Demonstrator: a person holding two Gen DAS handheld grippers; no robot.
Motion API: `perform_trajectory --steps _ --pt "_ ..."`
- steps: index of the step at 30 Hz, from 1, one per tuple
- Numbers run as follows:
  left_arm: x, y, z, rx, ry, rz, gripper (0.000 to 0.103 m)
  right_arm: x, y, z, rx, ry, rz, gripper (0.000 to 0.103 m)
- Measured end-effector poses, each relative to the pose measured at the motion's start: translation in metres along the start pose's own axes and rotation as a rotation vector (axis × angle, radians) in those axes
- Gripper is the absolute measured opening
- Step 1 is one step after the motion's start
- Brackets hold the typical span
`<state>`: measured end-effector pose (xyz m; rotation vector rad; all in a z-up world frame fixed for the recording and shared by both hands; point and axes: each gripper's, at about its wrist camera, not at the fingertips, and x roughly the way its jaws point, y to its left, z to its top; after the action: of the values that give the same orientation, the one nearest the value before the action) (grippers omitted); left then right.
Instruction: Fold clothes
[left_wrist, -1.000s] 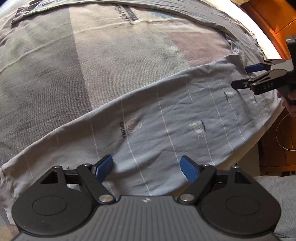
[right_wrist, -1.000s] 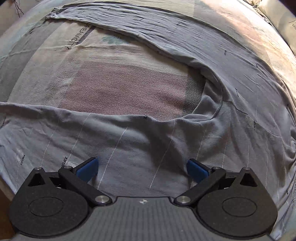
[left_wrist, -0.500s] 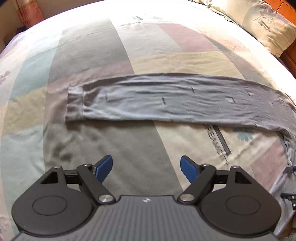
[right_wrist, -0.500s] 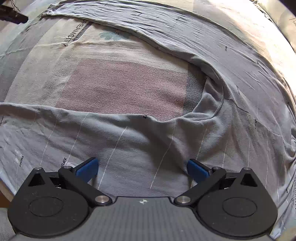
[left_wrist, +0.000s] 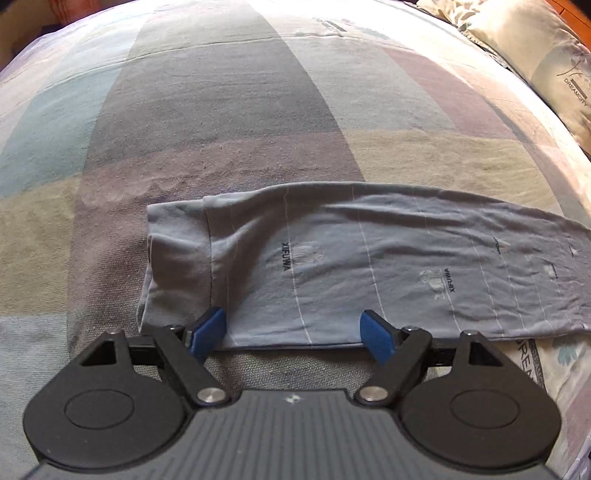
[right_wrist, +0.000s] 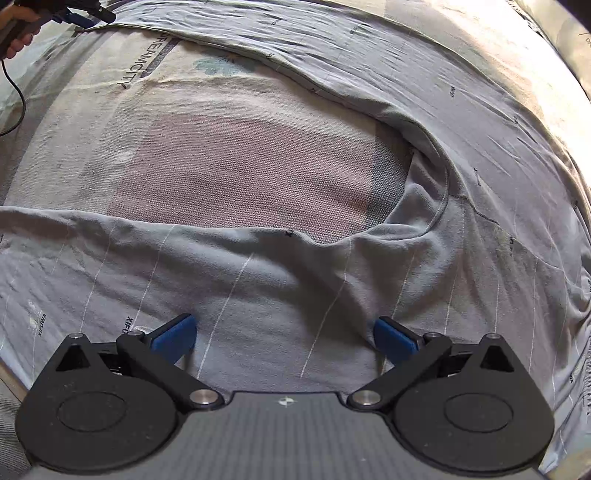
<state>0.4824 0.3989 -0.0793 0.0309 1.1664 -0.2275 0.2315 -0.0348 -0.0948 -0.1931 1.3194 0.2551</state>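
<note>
A grey garment with thin white stripes lies spread on the bed. In the left wrist view one long limb (left_wrist: 369, 258) runs left to right, its cuff (left_wrist: 177, 258) at the left. My left gripper (left_wrist: 293, 325) hovers open over that limb's near edge, just right of the cuff, with nothing pinched. In the right wrist view the garment's near limb (right_wrist: 258, 288) meets the far limb (right_wrist: 369, 66) at a curved seam (right_wrist: 443, 192). My right gripper (right_wrist: 284, 328) stands open over the near limb. The left gripper (right_wrist: 88, 16) shows at the top left, at the far limb's end.
The patchwork bedspread (left_wrist: 221, 110) covers the bed and shows between the two limbs (right_wrist: 240, 166). A pillow (left_wrist: 546, 62) lies at the upper right. A hand (right_wrist: 18, 33) and a thin cable (right_wrist: 14, 96) are at the far left of the right wrist view.
My left gripper, open throughout, has swung from the near limb across the bed to the far limb's cuff end. The right gripper has stayed put and open.
</note>
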Motion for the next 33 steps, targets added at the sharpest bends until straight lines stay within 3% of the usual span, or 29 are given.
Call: perform_trajectory --steps 6,13,16,19,22,24,27,33 --pt "-0.008 -0.002 0.035 0.067 -0.068 -0.044 0.081 0.0 0.0 0.002 0.005 0.015 -0.002 0.103" --pt "0.024 0.024 0.055 -0.019 -0.093 0.041 0.081 0.0 -0.002 0.006 0.003 0.048 0.0 0.103" --pt "0.013 0.023 0.057 -0.046 -0.122 0.003 0.081 0.0 -0.003 0.007 0.002 0.053 0.002 0.103" --pt "0.009 0.004 0.06 0.022 -0.126 -0.056 0.081 -0.001 -0.003 0.006 0.003 0.052 0.001 0.103" --pt "0.02 -0.016 0.061 0.125 -0.115 -0.057 0.081 -0.002 -0.004 0.006 0.005 0.056 -0.001 0.103" --pt "0.03 -0.018 0.065 0.149 -0.109 0.022 0.081 -0.003 -0.004 0.007 0.005 0.064 -0.002 0.103" --pt "0.031 -0.008 0.073 0.029 -0.101 0.065 0.079 -0.004 -0.005 0.007 0.004 0.07 0.001 0.103" --pt "0.018 -0.066 0.063 0.184 -0.136 -0.066 0.081 -0.008 -0.006 0.001 0.013 0.047 -0.005 0.103"
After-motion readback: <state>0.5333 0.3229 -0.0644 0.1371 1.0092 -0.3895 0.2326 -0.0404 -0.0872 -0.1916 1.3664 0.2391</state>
